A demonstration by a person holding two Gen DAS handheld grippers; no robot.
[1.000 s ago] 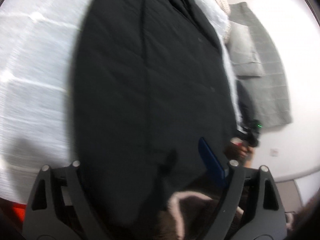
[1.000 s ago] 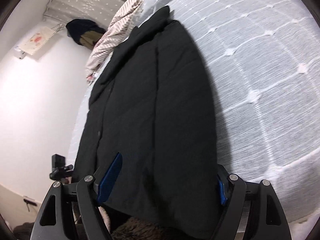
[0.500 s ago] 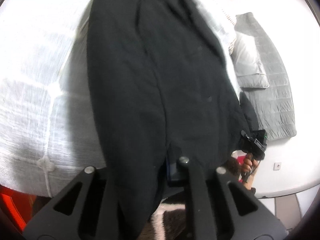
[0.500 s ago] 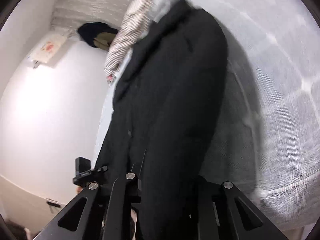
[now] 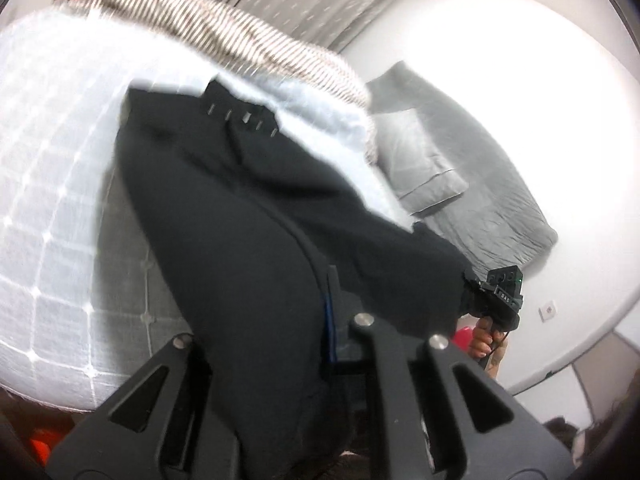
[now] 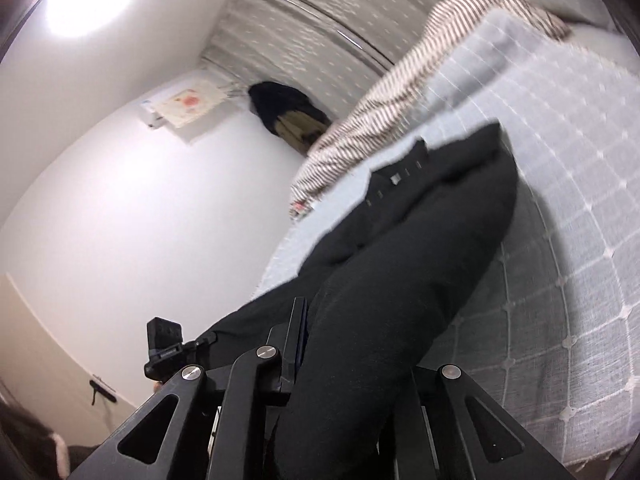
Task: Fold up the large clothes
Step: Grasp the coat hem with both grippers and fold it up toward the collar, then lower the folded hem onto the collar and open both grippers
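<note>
A large black coat (image 5: 240, 240) lies lengthwise on the bed, its near hem lifted off the cover. In the left wrist view my left gripper (image 5: 318, 312) is shut on the hem's left corner, and the cloth drapes over and hides one finger. In the right wrist view the coat (image 6: 400, 280) runs up from my right gripper (image 6: 316, 320), whose jaws are closing with the hem pinched between them. Each view shows the other gripper holding the same hem: the right gripper (image 5: 500, 292) in a hand, and the left gripper (image 6: 164, 344).
The bed cover (image 5: 48, 160) is white with a grid pattern. A striped blanket (image 5: 240, 40) lies at the head of the bed before a grey curtain. A grey quilt (image 5: 460, 168) lies on the floor beside it. A dark garment (image 6: 288, 112) hangs in the corner.
Both grippers went from open around the hem to shut on it. They then rose, lifting the coat's near end off the bed and tilting the views up toward the headboard.
</note>
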